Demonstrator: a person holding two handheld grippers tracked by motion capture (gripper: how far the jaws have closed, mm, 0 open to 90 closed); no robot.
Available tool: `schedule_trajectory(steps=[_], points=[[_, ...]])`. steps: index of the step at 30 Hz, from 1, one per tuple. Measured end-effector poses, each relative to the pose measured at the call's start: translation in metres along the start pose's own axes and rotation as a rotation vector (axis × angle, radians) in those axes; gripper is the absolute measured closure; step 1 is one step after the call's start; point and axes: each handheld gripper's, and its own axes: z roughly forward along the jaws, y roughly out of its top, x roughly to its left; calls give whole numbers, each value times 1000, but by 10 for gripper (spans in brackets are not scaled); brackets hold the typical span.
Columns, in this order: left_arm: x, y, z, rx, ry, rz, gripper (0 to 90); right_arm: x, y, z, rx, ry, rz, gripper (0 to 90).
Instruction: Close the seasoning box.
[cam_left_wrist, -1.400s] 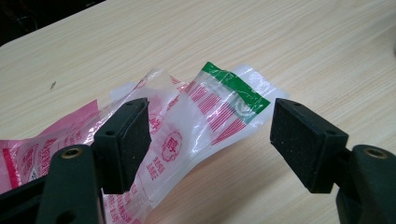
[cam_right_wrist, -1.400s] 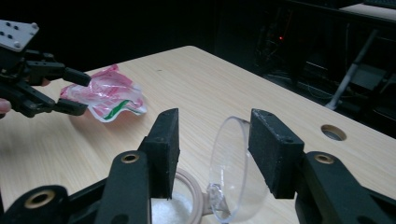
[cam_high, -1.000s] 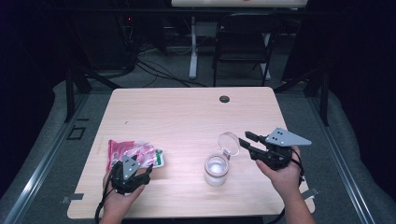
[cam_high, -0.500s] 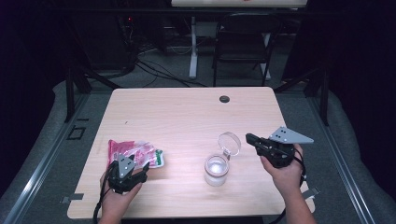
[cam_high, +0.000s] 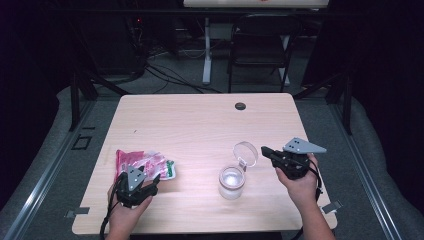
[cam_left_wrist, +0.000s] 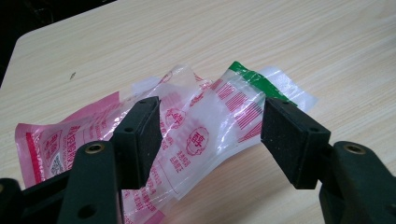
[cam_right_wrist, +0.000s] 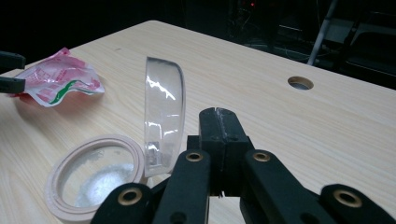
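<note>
Crumpled clear packets with red print and a green strip (cam_left_wrist: 201, 126) lie on the table's left side (cam_high: 142, 161). My left gripper (cam_left_wrist: 212, 128) is open, its pads (cam_left_wrist: 142, 135) on either side of the top packet, apart from it; in the high view it (cam_high: 147, 181) is at the packets' near edge. A clear jar with a pale rim (cam_right_wrist: 95, 175) stands near the table's middle (cam_high: 231, 181), its hinged clear lid (cam_right_wrist: 163, 112) standing open. My right gripper (cam_right_wrist: 219, 123) is shut with nothing in it, just right of the lid (cam_high: 266, 151).
The wooden table (cam_high: 200, 125) has a round cable hole (cam_high: 240, 106) at its far edge. A chair (cam_high: 260, 47) and cables sit on the floor beyond. The packets (cam_right_wrist: 58, 79) and the tip of the left gripper (cam_right_wrist: 9, 70) appear far left in the right gripper view.
The right gripper's jaws have come together and the hand has turned a little beside the lid. The left gripper has stayed by the packets.
</note>
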Motion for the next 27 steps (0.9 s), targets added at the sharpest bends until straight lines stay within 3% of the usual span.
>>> schedule_trajectory(steps=[27], points=[[-1, 0, 0, -1, 5, 10, 381, 0, -7, 12, 28, 14, 7, 900]])
